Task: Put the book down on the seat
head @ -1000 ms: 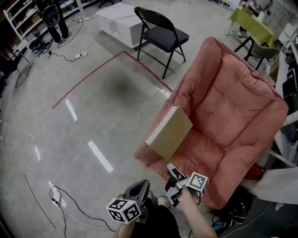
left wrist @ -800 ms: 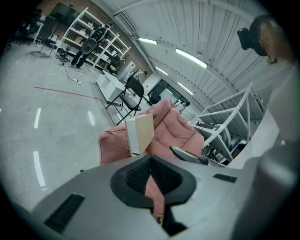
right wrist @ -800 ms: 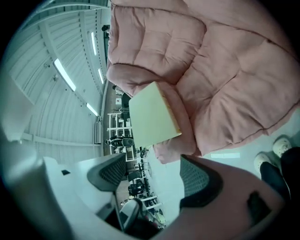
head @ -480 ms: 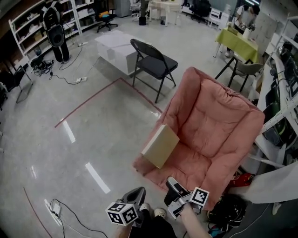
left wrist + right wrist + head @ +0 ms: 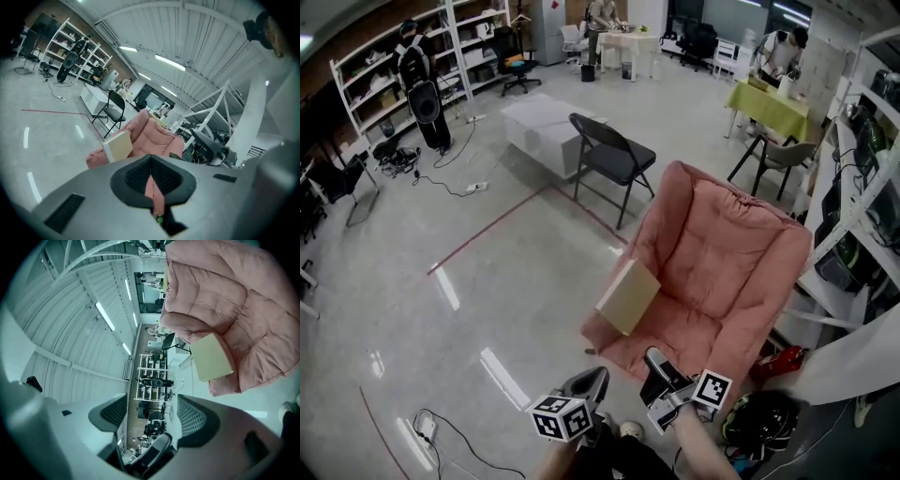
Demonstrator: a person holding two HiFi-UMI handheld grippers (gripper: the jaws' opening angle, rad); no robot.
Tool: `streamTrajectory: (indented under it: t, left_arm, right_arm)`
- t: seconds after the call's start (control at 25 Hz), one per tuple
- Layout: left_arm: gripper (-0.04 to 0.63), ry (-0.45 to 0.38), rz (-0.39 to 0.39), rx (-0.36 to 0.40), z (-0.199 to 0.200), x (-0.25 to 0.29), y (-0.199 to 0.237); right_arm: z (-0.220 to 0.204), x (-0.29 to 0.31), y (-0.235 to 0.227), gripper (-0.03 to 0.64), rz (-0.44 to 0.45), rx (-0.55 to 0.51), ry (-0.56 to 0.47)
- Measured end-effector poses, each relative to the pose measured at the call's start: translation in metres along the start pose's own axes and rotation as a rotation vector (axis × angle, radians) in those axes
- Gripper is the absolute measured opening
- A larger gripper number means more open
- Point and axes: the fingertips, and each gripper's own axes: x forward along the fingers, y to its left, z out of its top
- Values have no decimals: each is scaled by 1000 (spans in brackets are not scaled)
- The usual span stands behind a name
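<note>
At the front edge of the pink armchair [image 5: 727, 248] seat, a plain cream square book [image 5: 628, 295] is propped, tilted. Before the armchair, the left gripper [image 5: 596, 375] jaws are closed and empty; the right gripper [image 5: 654, 357] jaws are spread and empty.

Book [image 5: 628, 296] on armchair [image 5: 727, 253] edge (folding chair [image 5: 611, 156] behind).

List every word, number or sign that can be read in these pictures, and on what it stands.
No text can be read.
The book: plain cover, no title visible.
The marker cubes: black-and-white square patterns, no letters.
The shelves: any labels are too small to read.
</note>
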Motion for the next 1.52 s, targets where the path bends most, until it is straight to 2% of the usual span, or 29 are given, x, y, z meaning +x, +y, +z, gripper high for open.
streamTrajectory:
  t: [0.24,0.36,0.4,0.48,0.52,0.64,0.72,0.88,1.0,1.16,1.32,1.52]
  left_arm:
    - [9,-44,-44,-4,4,-17,-33]
    - [9,-59,-75,6,7,-22,-48]
    - [8,-62,-84,14,9,-22,-52]
    - [9,-69,-99,34,11,-23,-61]
    - [9,-73,-104,44,13,-24,-64]
    - [9,-82,-122,70,16,-27,-73]
    - [8,-86,-141,85,18,-28,-79]
    - [9,-108,-167,154,23,-28,-93]
    - [9,-110,-164,207,22,-25,-100]
    - [8,-107,-178,211,18,-23,-104]
    - [8,-106,-159,221,19,-24,-101]
    - [8,-99,-126,234,16,-31,-92]
  right_arm:
    - [-17,-23,51,342,156,-2,2]
    - [-19,-34,74,328,216,-57,-7]
    - [-18,-37,79,296,218,-83,-14]
    - [-15,-43,84,76,198,-137,-38]
    - [-14,-46,87,37,191,-161,-48]
    - [-18,-51,98,20,185,-257,-52]
    - [-21,-53,98,20,127,-381,-52]
    - [-25,-56,85,20,-88,-738,-59]
    - [-27,-59,78,20,-204,-888,-71]
    - [-33,-63,61,14,-333,-1006,-43]
    - [-32,-59,60,12,-348,-1044,-40]
    - [-39,-55,54,12,-358,-1044,-15]
